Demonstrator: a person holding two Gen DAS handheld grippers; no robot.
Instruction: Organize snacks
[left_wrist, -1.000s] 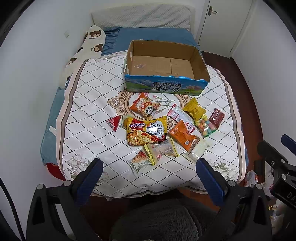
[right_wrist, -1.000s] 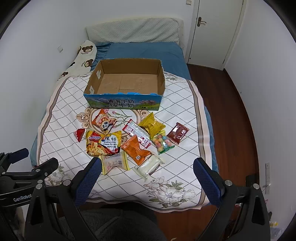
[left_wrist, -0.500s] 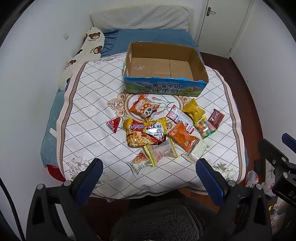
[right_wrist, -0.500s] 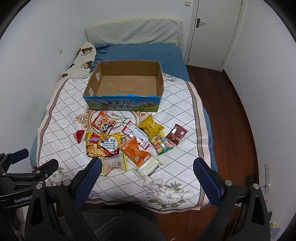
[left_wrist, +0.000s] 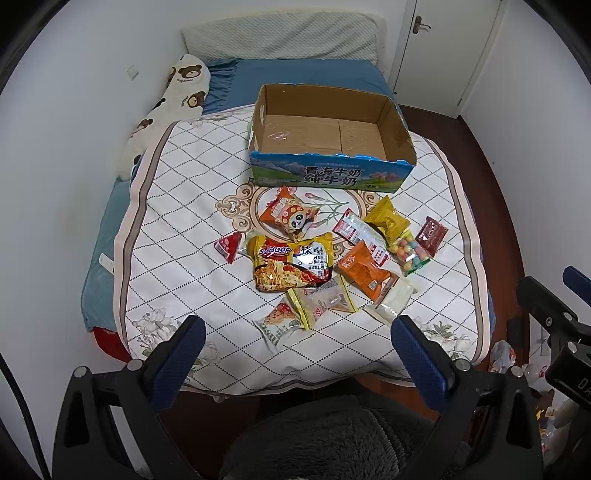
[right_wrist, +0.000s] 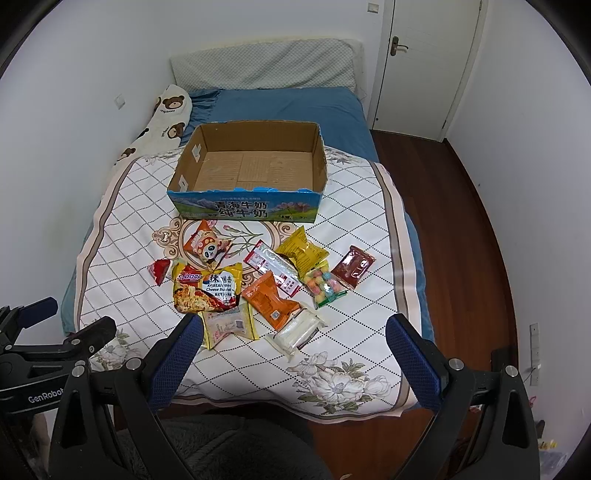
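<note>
Snacks (left_wrist: 325, 258) nearer than before; triangular packet (left_wrist: 277, 325) only in left view.

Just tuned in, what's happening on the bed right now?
Nothing is being handled yet. The left gripper and the right gripper are both open and hang near the foot of the bed, holding nothing. The snack packets, among them the noodle packet and the panda bag, lie scattered on the quilt in front of the cardboard box, which has nothing in it.
</note>
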